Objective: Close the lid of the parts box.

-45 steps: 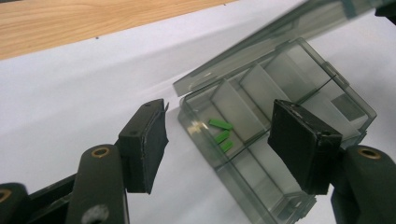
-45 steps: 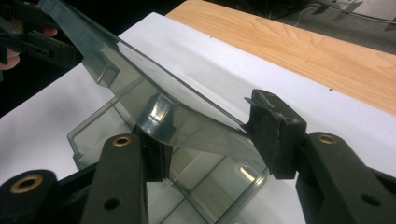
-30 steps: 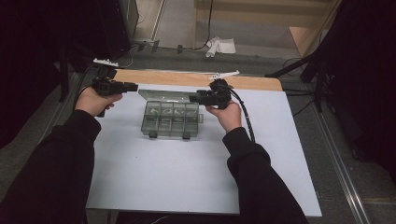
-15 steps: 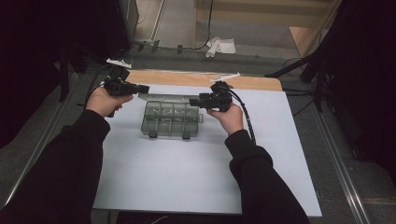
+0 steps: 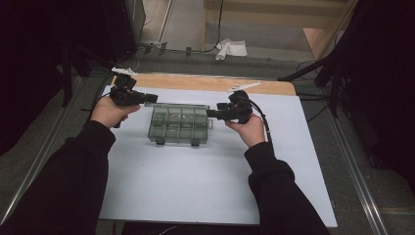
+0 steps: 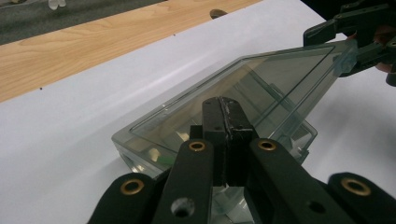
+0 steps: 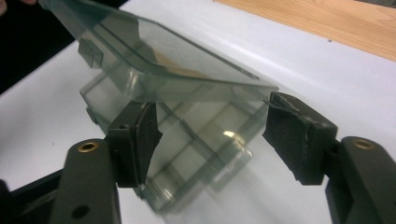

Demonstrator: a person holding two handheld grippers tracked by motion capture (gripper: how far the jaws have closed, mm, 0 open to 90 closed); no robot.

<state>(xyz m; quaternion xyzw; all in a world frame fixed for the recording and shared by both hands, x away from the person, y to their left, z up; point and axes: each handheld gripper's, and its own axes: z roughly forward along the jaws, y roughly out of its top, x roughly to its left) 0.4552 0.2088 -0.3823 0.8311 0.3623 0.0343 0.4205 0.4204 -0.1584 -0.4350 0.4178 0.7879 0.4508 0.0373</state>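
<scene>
Box [image 5: 179, 125] on table [image 5: 205, 186], lid [image 6: 261, 84] raised; left gripper [image 6: 226, 108] closed, empty; right gripper [image 7: 212, 135] open, straddling box end.

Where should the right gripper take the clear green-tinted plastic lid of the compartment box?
Pinch the lid's thin short-end rim, coming in level from the right end: tilted up off the base, that edge hangs free just above the right gripper.
</scene>
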